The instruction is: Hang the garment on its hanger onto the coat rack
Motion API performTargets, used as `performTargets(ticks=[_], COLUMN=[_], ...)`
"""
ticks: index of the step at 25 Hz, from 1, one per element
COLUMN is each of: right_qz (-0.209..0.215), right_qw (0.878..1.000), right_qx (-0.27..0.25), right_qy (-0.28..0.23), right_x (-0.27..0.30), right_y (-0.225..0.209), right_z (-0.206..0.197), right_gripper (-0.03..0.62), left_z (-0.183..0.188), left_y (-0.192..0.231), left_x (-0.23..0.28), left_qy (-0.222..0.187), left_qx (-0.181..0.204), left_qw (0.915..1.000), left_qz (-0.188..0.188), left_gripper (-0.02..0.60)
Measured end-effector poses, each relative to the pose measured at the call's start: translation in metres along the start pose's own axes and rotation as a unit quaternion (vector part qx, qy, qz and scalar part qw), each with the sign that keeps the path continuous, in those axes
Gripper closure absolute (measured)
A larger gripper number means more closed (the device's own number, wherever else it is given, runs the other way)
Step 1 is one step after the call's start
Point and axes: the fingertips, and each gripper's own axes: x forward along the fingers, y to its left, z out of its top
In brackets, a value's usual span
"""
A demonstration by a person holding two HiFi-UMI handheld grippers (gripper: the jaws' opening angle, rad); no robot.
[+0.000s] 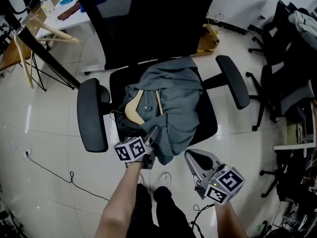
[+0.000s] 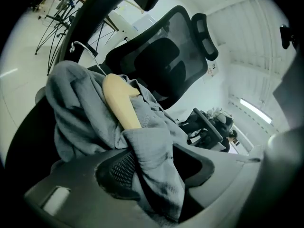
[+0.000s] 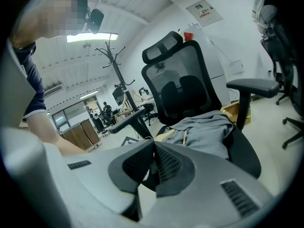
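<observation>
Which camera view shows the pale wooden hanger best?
The left gripper view: the pale wooden hanger is close and large, with one arm clear. The head view shows parts amid the grey garment; the right gripper view shows only small slivers.

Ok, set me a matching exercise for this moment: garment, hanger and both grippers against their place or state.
1 garment
2 hanger
3 left gripper
4 right gripper

A jaws together, empty
B heaped on the chair seat
C pale wood, partly inside the garment
D jaws apart, garment fold between

Pairs: 1-B, 2-C, 3-D, 4-A
</observation>
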Motion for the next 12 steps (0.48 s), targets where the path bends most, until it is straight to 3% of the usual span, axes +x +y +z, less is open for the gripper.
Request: performTargets(ticks=[6,9,12], right_qz=[-0.006,-0.007,-0.008], right_qw=[1.000,1.000,1.000], right_qx=[0.008,0.012,0.011], right_qy=[0.002,0.002,-0.001], right_x=[0.002,0.004,0.005], right_y=[-0.016,-0.019,-0.022], right_z=[-0.001,0.001,0.005], right_gripper=[0.591,0.591,0.591], left_z=[0.012,0.015,0.023], left_y=[0.009,0.018,0.006], left_x=[0.033,0.040,0.036], left_qy=[0.031,0.043,0.023], left_qx=[-0.035,-0.058,-0.032], left_qw=[0.9989,0.9971,0.9990], left_qz=[0.012,0.024,0.019], left_gripper=[0.362,0.471,0.506])
